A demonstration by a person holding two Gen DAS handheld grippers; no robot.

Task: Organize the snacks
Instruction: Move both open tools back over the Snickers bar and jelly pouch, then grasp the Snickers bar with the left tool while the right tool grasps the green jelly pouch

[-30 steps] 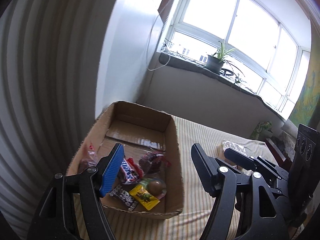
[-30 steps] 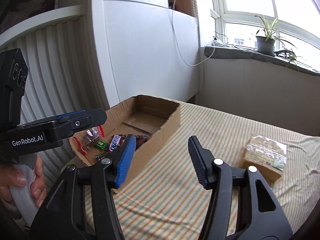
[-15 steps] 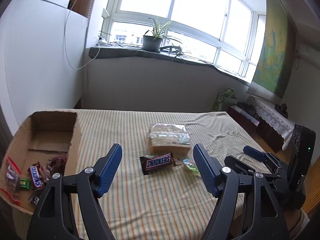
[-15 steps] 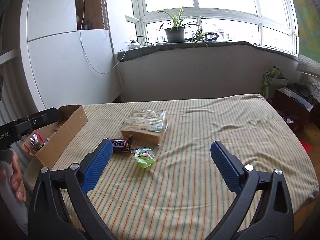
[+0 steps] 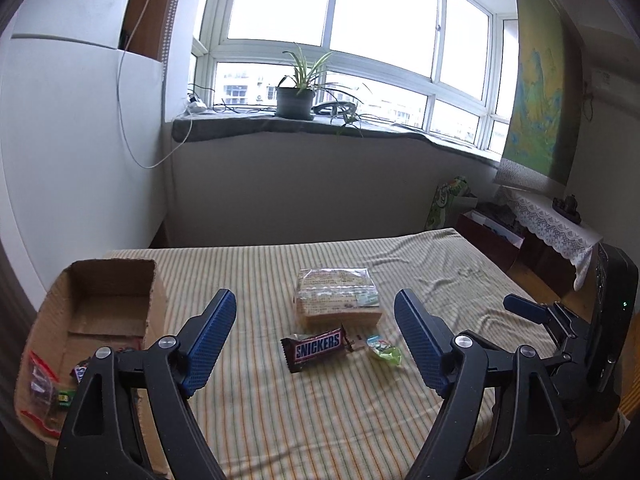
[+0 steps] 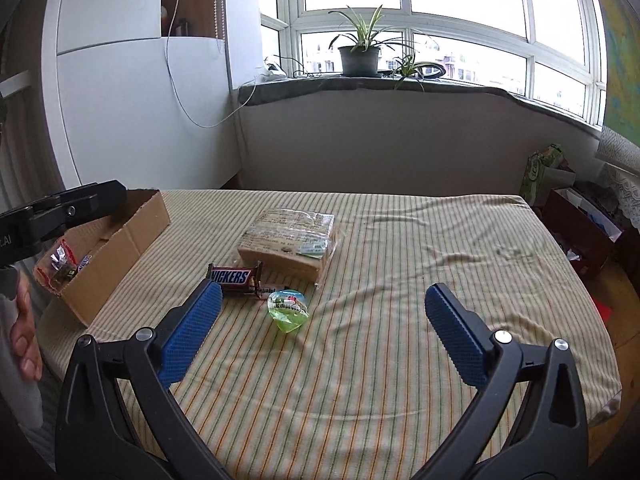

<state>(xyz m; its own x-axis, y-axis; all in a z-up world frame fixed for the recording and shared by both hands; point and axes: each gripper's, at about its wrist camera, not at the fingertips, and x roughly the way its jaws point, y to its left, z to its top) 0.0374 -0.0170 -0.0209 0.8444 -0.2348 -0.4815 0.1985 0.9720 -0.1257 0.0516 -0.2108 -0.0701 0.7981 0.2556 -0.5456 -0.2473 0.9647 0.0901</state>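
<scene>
Left gripper [image 5: 316, 340]: jaws wide, just widened, nothing between. Right gripper [image 6: 322, 330]: jaws fully spread, empty. Snickers [image 5: 316, 350], green candy [image 6: 289, 310], wrapped pack [image 6: 292, 240]: on striped cloth [image 6: 400, 360]. Box [image 5: 112, 280]: left, holds snacks.

box [image 5: 154, 300]: matt brown cardboard | beside box, Snickers bar [image 5: 316, 347]: glossy wrapper | cracker pack [image 6: 290, 240]: clear shiny film | tablecloth [image 6: 400, 260]: striped woven cloth
</scene>
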